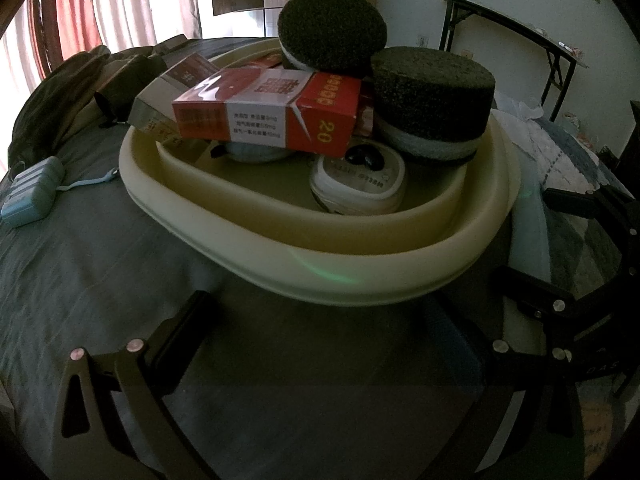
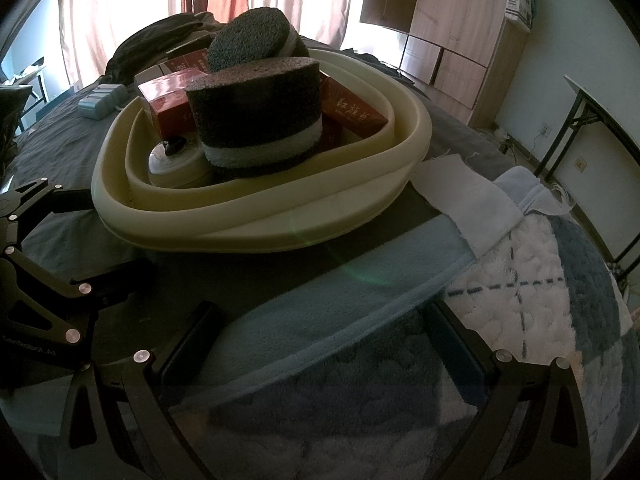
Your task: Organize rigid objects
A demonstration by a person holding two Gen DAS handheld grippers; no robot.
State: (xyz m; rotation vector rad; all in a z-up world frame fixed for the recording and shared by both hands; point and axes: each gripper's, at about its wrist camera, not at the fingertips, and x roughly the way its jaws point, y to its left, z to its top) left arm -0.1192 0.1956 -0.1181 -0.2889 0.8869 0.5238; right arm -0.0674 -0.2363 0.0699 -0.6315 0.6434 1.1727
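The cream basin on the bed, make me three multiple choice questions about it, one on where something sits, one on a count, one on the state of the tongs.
1. Where is the small blue case?
A. Inside the cream basin
B. On the grey sheet outside the basin
C. On top of a sponge

2. How many round dark sponges show in the basin?
A. Two
B. Four
C. None

3. What state are the left tongs and the right tongs in?
A. Both shut on a red box
B. Both open and holding nothing
C. One is shut on a sponge

Answers:
1 B, the case lies on the sheet apart from the basin rim.
2 A, one sponge sits at the near side and the other sponge leans behind it.
3 B, each pair of fingers stands wide apart over bare bedding.
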